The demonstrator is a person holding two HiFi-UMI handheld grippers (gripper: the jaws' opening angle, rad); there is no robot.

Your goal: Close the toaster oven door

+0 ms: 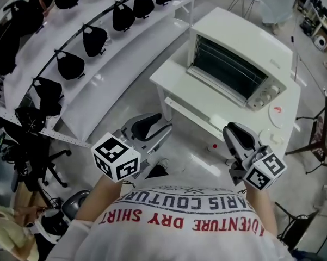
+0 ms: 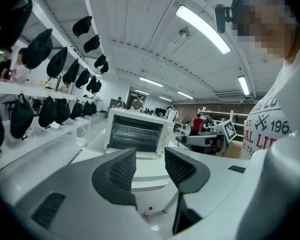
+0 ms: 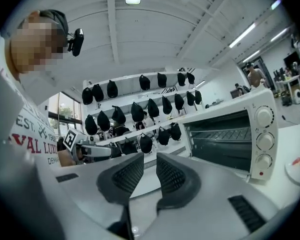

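A white toaster oven [image 1: 236,58] stands on a white table [image 1: 177,80] ahead of me. Its glass door [image 1: 213,86] hangs down open, and the dark inside with wire racks shows. My left gripper [image 1: 151,129] hovers in front of the table's near edge, well short of the oven, open with nothing between its jaws. In the left gripper view, the left gripper [image 2: 150,166] points at the oven [image 2: 137,131]. My right gripper [image 1: 240,136] is held low at the right, off the table's front, its jaws a narrow gap apart and empty. In the right gripper view, the right gripper [image 3: 150,171] has the oven [image 3: 234,139] to its right.
Long white shelves with several black bags [image 1: 92,39] run along the left. A small white disc with a red mark [image 1: 276,112] lies on the table right of the oven. A black office chair [image 1: 38,162] is at the left and a dark chair frame [image 1: 321,135] at the right.
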